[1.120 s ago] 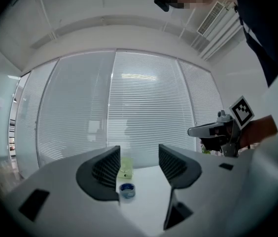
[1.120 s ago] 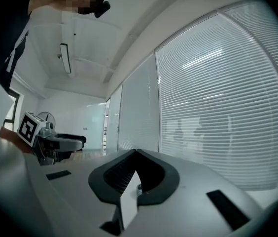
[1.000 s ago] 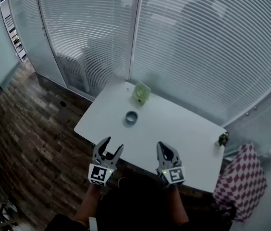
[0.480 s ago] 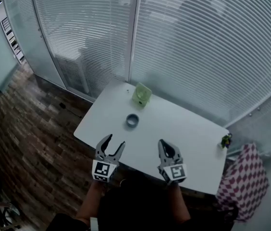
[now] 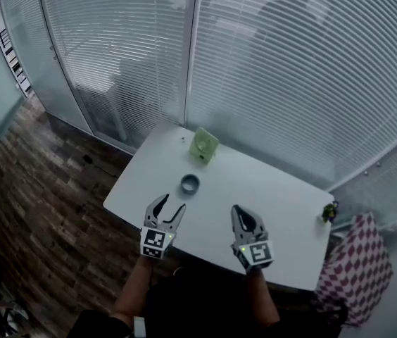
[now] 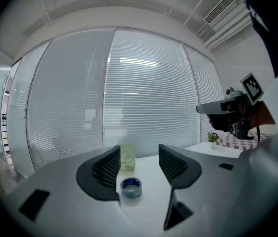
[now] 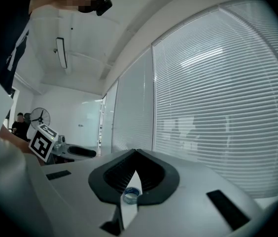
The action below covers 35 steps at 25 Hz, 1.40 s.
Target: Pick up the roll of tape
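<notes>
The roll of tape (image 5: 190,184), grey with a blue core, lies flat on the white table (image 5: 276,196). In the left gripper view the roll of tape (image 6: 131,187) shows low between the jaws, some way ahead of them. My left gripper (image 5: 170,205) hangs open over the table's near edge, short of the roll, with nothing in it. Over the near edge further right, my right gripper (image 5: 243,215) is shut and empty. In the right gripper view the roll of tape (image 7: 130,196) peeks through the slit below the closed tips of the right gripper (image 7: 135,153).
A pale green box (image 5: 204,145) stands beyond the roll near the table's far edge. A small potted plant (image 5: 328,210) sits at the right corner. Glass walls with blinds (image 5: 290,69) close the back; a checked cloth (image 5: 357,266) lies at the right.
My left gripper has moved forward over the table's near edge, closer to the roll. The right gripper has barely shifted. The head view has drifted slightly.
</notes>
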Each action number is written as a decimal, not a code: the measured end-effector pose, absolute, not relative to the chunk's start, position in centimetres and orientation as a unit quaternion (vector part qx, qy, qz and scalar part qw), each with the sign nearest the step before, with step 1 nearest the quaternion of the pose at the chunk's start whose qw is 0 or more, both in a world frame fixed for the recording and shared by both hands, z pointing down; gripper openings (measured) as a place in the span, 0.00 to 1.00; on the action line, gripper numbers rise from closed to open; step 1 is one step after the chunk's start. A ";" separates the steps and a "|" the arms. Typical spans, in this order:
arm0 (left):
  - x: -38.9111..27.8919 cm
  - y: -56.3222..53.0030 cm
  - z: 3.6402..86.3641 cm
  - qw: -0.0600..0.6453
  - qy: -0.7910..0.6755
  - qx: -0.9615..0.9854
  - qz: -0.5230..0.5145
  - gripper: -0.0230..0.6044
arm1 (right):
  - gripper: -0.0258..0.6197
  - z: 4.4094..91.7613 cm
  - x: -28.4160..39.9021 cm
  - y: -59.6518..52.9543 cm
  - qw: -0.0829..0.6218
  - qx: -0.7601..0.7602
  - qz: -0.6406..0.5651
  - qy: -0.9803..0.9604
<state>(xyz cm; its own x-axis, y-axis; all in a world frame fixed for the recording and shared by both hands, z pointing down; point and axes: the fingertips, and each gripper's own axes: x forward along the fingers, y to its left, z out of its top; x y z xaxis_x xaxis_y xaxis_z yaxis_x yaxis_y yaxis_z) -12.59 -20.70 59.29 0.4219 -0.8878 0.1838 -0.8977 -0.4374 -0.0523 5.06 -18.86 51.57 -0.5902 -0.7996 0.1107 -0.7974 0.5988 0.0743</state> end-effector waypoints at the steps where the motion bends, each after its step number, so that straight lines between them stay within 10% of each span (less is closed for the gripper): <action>1: -12.4 -21.2 60.0 0.032 -0.525 0.844 0.100 0.41 | 0.05 51.4 5.1 -18.9 0.067 0.448 -0.010 -0.892; 35: -6.9 -29.9 77.0 0.106 -0.400 0.863 0.291 0.41 | 0.05 54.8 6.6 -20.8 0.081 0.446 0.032 -0.891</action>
